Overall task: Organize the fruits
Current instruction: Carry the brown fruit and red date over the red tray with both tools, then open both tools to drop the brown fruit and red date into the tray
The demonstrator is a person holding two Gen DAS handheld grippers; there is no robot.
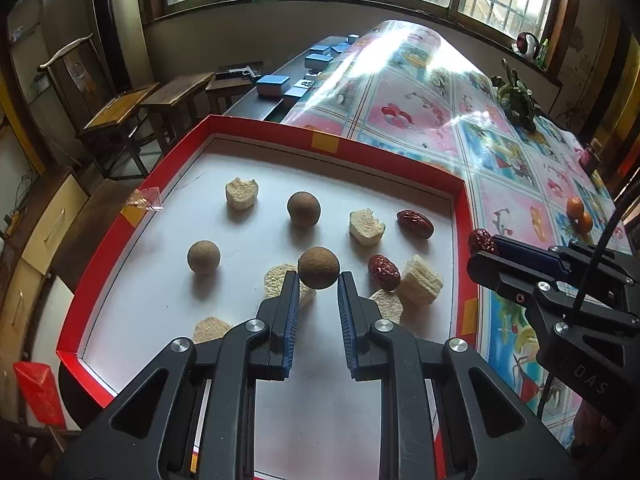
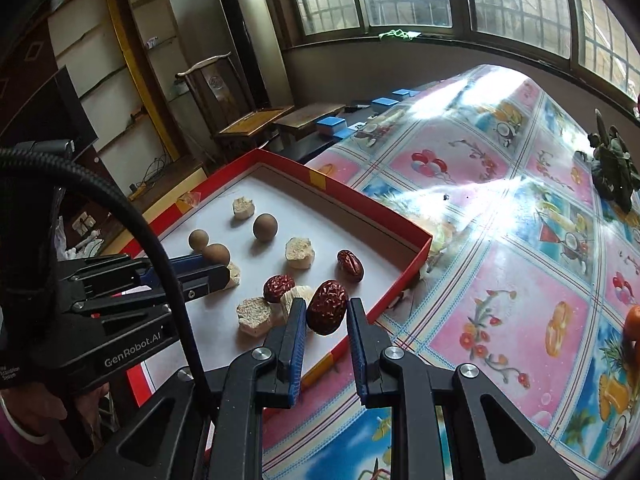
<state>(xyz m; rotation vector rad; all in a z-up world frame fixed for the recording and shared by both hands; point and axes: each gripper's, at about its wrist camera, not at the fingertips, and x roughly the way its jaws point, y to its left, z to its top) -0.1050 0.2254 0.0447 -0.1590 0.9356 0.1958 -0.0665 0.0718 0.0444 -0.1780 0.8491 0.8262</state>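
Two claws over red tray (image 1: 100, 248), left claw (image 1: 319, 276) pinching brown ball (image 1: 319, 267), right claw (image 2: 327, 306) pinching red date (image 2: 327, 307)

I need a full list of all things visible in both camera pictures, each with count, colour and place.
tray: one, red rim, white floor, on the table's left part
brown round fruits: three; two on the tray floor, one held
red dates: three; two on the tray floor, one held
pale spongy pieces: six, beige, scattered in the tray
tablecloth: one, pink and blue fruit pictures
oranges: two, on the tablecloth's far right
left hand-held gripper: black, blue pads, shut on a brown round fruit
right hand-held gripper: black, blue pads, shut on a red date
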